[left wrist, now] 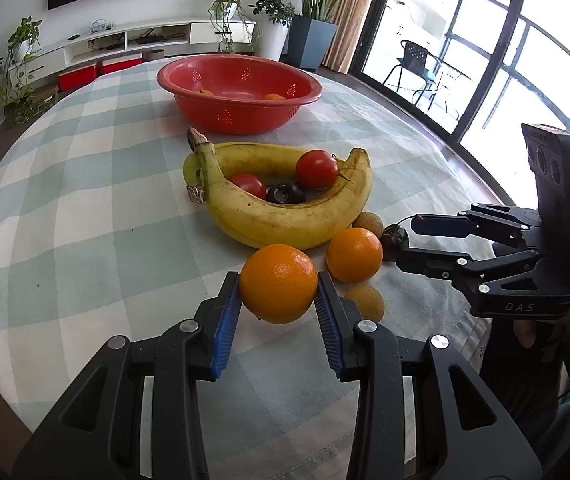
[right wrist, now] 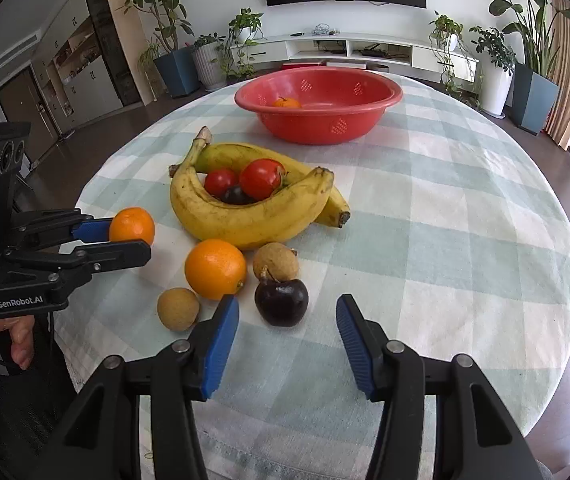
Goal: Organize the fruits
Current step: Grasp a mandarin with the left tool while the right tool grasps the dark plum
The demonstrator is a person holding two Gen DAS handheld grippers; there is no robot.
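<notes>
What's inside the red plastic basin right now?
Two oranges lie in the red perforated plastic basin: one orange to the right, another orange to the left. The near wall hides the rest of the bottom.

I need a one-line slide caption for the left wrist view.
Left claw grips an orange above the checked tablecloth, red basket waiting behind the bananas.

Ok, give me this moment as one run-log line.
left gripper: jaws shut on orange, lifted | right gripper: jaws open at dark plum | red basket: two oranges inside
</notes>
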